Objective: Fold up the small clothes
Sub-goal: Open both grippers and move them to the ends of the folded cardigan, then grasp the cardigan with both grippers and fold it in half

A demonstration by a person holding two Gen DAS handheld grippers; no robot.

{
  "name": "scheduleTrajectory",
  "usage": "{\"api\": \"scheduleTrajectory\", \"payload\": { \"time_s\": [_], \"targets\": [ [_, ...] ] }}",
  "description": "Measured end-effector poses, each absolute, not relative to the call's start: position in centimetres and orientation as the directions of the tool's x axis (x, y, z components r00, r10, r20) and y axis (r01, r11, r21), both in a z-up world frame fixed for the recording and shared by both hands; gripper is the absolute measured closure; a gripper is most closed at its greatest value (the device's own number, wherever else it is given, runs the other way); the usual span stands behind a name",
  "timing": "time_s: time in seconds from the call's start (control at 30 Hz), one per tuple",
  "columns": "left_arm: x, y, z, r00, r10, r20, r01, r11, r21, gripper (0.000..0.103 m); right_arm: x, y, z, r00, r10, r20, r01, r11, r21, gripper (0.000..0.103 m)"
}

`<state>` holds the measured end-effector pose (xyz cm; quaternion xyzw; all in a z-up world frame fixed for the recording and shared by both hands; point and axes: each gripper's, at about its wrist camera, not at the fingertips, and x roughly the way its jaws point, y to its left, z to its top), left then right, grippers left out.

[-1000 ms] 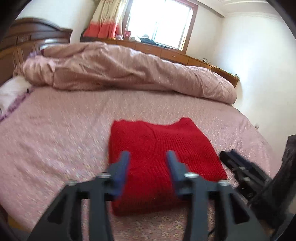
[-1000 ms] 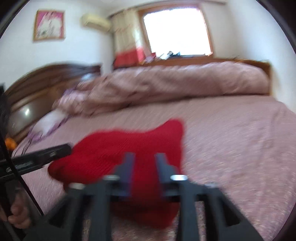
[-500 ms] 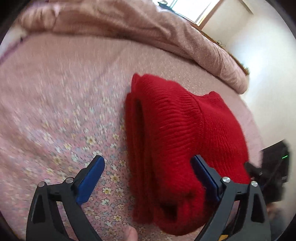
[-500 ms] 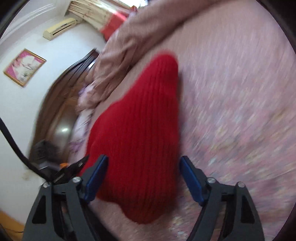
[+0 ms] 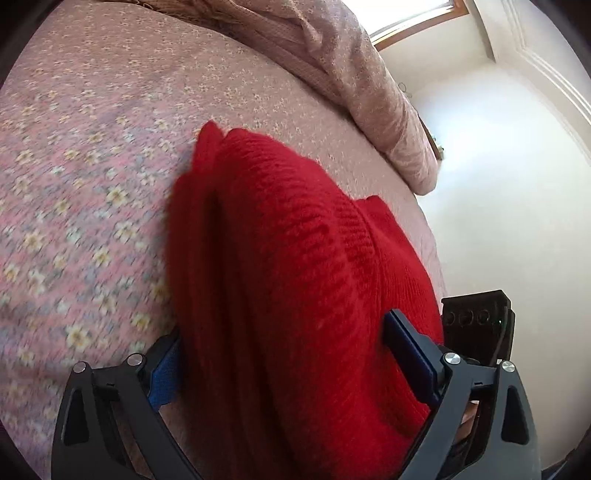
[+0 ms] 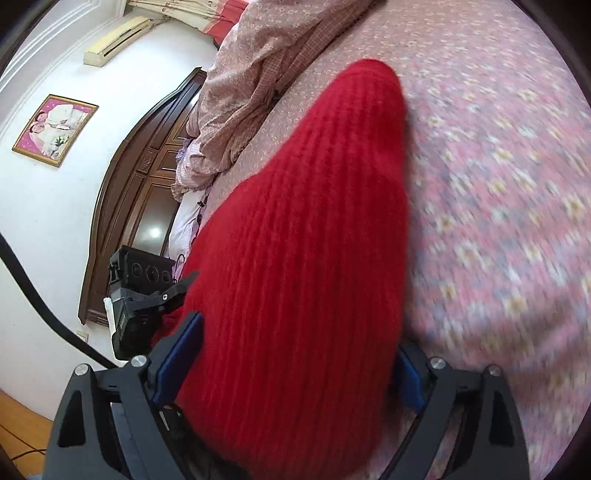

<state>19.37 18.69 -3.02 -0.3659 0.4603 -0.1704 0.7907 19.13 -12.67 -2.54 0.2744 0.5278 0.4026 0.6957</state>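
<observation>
Left claw (image 5: 284,365) jaws apart, right claw (image 6: 291,362) jaws opening, both straddling the folded red sweater (image 5: 295,266) on the bed (image 5: 92,147). Closing unevenly risks bunching layers and undoing the fold.

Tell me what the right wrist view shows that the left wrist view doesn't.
Right wrist only: the dark wooden headboard, a framed picture and an air conditioner on the wall. Left wrist only: a strip of window frame. Both show the folded red sweater on the floral bedsheet, the rumpled quilt, and each view's own hand-held gripper straddling the sweater: left hand-held gripper wide open, right hand-held gripper with its jaws opening.
</observation>
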Motion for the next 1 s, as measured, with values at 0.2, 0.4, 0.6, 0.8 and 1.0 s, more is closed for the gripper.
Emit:
{"api": "scheduleTrajectory", "payload": {
  "time_s": [0.2,0.4,0.6,0.8,1.0],
  "targets": [
    [16.5,18.5,-3.0,0.470,-0.663,-0.583,-0.051,0.638,-0.768,0.013,18.0,-14.0,-2.8,0.095,0.880,-0.465,-0.275,0.472,0.837,0.015],
    [16.0,17.5,-2.8,0.472,-0.660,-0.585,-0.048,0.643,-0.764,0.012,17.8,-13.8,-2.9,0.099,0.886,-0.452,-0.263,0.461,0.847,0.015],
    [16.9,17.0,-2.3,0.520,-0.634,-0.573,-0.058,0.643,-0.764,0.024,18.4,-13.5,-2.8,0.113,0.877,-0.467,-0.236,0.480,0.845,0.021],
    [16.5,15.6,0.1,0.544,-0.593,-0.593,-0.034,0.691,-0.722,0.052,18.1,-13.6,-2.2,0.140,0.883,-0.449,-0.262,0.470,0.843,0.036],
    [19.1,13.6,4.0,0.593,-0.580,-0.558,0.000,0.694,-0.720,0.056,19.5,-14.8,1.3,0.166,0.892,-0.421,-0.350,0.453,0.820,0.039]
  ]
}}
